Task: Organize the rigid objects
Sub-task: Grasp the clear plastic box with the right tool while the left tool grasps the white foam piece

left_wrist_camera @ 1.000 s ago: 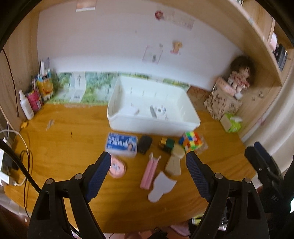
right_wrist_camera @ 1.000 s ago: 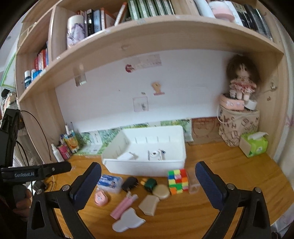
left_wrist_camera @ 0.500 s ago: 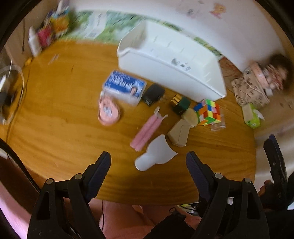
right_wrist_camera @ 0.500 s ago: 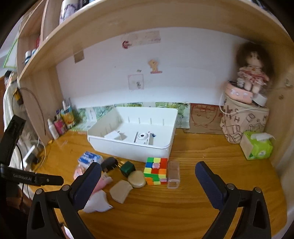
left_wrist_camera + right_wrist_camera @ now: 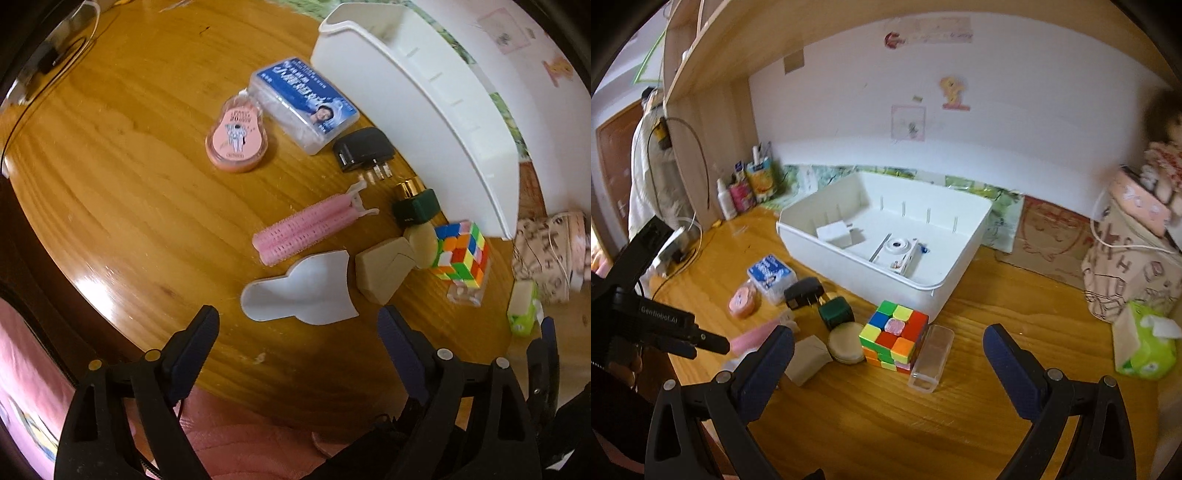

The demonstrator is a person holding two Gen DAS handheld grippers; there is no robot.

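Glossy wood-grain surface [image 5: 122,155] carries a smooth white plastic bin [image 5: 945,254], rectangular with rounded corners and ribbed inner walls; two small white pieces lie inside. All loose things lie in front of the bin: clear box with blue label [image 5: 303,103] and flat pink oval case [image 5: 238,138] off its left end, black charger [image 5: 362,149] with three metal prongs just beside the bin wall, dark green cube with gold cap [image 5: 415,208], bristly pink roller [image 5: 306,229], flat white scoop shape [image 5: 299,295], beige wedge [image 5: 382,269], round tan puff [image 5: 846,343], multicoloured cube [image 5: 895,338] near the bin's right corner, clear rectangular case [image 5: 931,358] touching that cube. Left gripper [image 5: 297,338] above the scoop, jaws wide and opening, nothing between. Right gripper [image 5: 888,360] in front of the cube, jaws wide, empty.
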